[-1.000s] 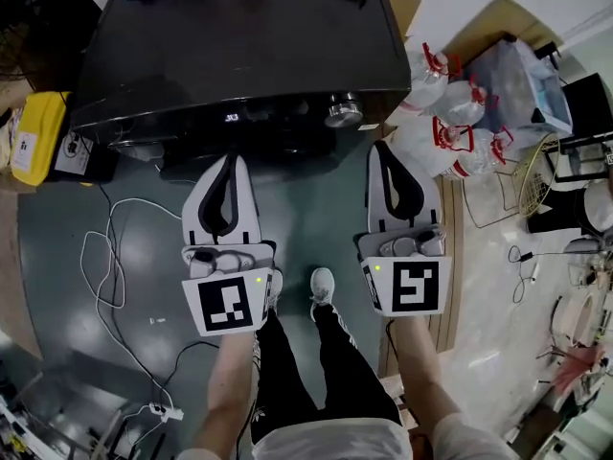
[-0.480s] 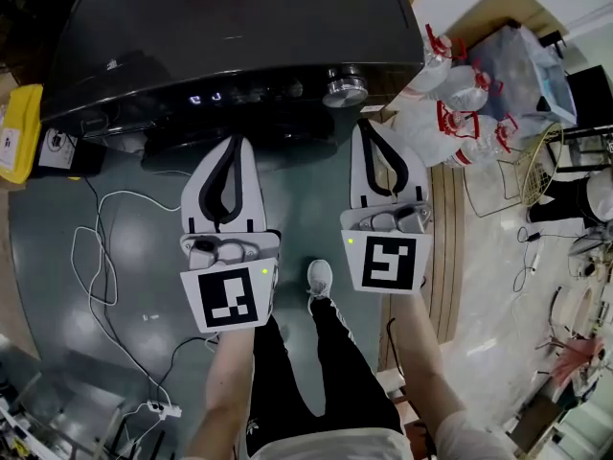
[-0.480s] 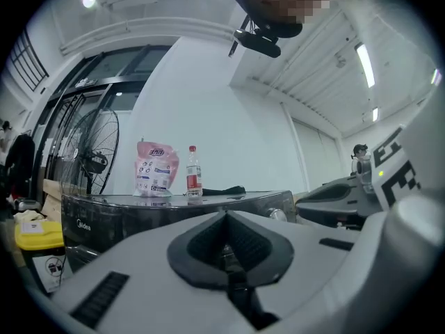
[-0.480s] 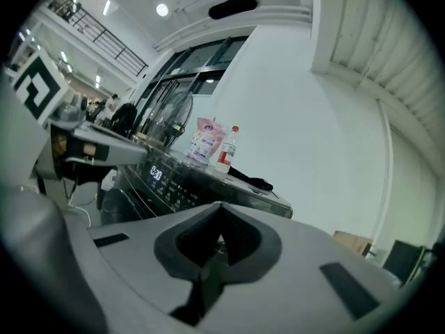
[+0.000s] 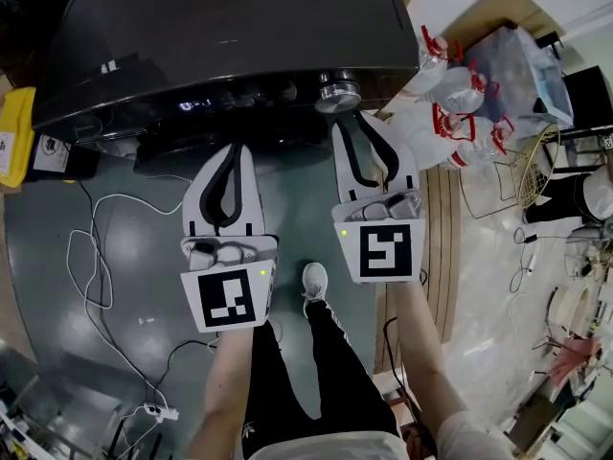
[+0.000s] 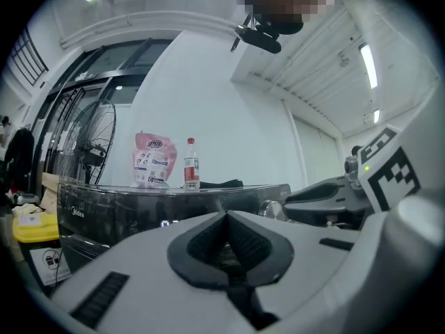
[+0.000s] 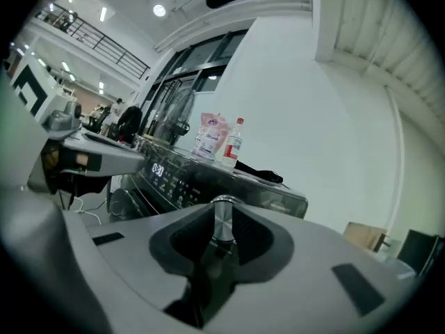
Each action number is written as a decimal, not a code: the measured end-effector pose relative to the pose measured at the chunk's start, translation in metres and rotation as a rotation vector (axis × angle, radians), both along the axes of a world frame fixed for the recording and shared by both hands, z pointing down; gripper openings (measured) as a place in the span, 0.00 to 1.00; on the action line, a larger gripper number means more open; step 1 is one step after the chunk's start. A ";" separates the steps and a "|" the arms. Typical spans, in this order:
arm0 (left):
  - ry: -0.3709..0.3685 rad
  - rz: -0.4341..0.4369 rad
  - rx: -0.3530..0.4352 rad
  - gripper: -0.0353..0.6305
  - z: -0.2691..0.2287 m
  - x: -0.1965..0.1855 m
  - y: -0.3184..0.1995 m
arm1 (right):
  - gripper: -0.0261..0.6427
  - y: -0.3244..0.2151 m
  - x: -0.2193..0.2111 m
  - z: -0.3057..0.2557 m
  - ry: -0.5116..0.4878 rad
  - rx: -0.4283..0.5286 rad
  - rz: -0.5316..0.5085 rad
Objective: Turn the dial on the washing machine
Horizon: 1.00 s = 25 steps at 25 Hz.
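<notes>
Dial (image 5: 338, 94): rigid, chrome-looking knob, probably slick, likely with click stops. It's best pinched across the rim and twisted, not pulled. Short cylinder, axis horizontal, face pointing out of the front panel toward the person. It sits at the right end of the front panel on the washing machine (image 5: 230, 27). Right gripper (image 5: 352, 121) is just short of it, jaws a narrow slit apart, dial visible through the gap. Left gripper (image 5: 234, 149) is further left, jaws closed on nothing.
</notes>
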<state>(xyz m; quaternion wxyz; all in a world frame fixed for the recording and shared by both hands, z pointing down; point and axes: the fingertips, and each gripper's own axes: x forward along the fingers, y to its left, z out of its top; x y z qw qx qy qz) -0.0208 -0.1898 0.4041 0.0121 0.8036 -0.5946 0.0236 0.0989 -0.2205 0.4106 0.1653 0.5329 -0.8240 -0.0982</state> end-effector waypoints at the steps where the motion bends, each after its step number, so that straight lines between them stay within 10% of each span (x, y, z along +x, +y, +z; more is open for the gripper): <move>1: 0.001 -0.001 -0.003 0.05 0.001 -0.001 -0.001 | 0.13 -0.002 0.002 0.001 -0.031 -0.012 0.012; 25: -0.006 -0.023 -0.049 0.05 0.020 -0.015 0.000 | 0.04 -0.031 0.029 0.020 0.067 0.001 0.102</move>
